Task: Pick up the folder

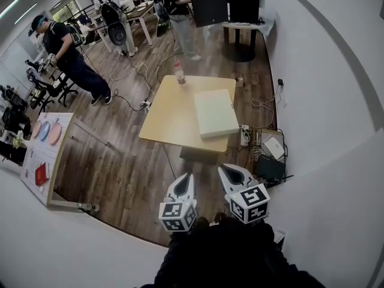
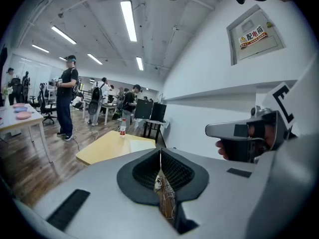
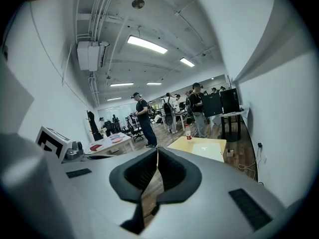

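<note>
A white folder (image 1: 215, 113) lies flat on the right half of a light wooden table (image 1: 171, 116), well ahead of me. It also shows as a pale slab in the left gripper view (image 2: 142, 143) and the right gripper view (image 3: 210, 150). My left gripper (image 1: 185, 179) and right gripper (image 1: 227, 171) hang side by side over the floor, short of the table's near edge. Both point towards the table, slightly downward. The left gripper's jaws (image 2: 160, 152) are shut with nothing between them. The right gripper's jaws (image 3: 157, 151) are also shut and hold nothing.
A plastic bottle (image 1: 179, 74) stands at the table's far edge. Cables, a power strip and boxes (image 1: 267, 152) lie on the floor to the table's right, by the white wall. A white side table (image 1: 45, 155) with plates stands at left. Several people and desks fill the back.
</note>
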The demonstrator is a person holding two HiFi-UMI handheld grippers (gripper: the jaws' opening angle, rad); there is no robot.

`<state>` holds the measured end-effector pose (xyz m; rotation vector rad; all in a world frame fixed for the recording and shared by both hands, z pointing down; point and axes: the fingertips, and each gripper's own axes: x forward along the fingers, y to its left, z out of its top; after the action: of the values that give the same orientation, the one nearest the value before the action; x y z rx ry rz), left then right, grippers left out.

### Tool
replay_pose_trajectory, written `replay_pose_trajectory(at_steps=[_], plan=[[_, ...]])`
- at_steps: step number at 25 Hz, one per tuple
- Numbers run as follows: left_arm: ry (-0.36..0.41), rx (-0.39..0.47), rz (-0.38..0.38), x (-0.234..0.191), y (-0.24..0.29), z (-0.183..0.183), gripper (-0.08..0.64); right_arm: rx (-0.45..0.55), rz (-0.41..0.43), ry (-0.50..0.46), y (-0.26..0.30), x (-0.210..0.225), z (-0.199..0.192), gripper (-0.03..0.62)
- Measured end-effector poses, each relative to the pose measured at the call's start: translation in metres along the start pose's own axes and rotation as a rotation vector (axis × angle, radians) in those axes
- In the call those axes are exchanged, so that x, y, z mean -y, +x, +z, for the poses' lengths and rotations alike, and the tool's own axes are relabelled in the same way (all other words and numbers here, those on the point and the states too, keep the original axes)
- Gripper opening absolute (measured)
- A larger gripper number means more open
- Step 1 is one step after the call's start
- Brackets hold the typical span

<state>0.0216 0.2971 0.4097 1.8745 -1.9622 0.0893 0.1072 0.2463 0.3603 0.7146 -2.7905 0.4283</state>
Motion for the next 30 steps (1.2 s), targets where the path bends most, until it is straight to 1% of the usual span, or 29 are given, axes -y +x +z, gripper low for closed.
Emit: replay_pose_trajectory(at_steps=[7, 10, 15, 21, 25, 27, 30], plan=[[-0.012, -0.042, 0.006, 0.007, 0.008, -0.021, 0.034, -0.070, 0.026, -0.010, 0.004, 0.007, -0.027, 0.025], [-0.019, -0.049, 0.011, 0.002, 0.013, -0.023, 0.035, -0.087, 0.039, -0.017, 0.011, 0.006, -0.031, 0.025], [-0.032, -0.063, -0.001, -0.011, 0.031, -0.022, 0.034, -0.116, 0.023, -0.017, 0.031, 0.015, -0.033, 0.025], [-0.041, -0.062, -0.042, -0.034, 0.074, -0.002, 0.034, -0.131, -0.022, -0.012, 0.070, 0.038, -0.022, 0.023], [-0.044, -0.073, -0.064, -0.061, 0.109, 0.011, 0.034, -0.122, 0.001, 0.002, 0.111, 0.047, -0.007, 0.023], [-0.051, -0.079, -0.067, -0.080, 0.126, 0.018, 0.034, -0.132, 0.011, 0.006, 0.136, 0.050, 0.000, 0.023], [-0.055, -0.089, -0.073, -0.109, 0.155, 0.029, 0.034, -0.157, 0.005, 0.012, 0.175, 0.061, 0.007, 0.023]])
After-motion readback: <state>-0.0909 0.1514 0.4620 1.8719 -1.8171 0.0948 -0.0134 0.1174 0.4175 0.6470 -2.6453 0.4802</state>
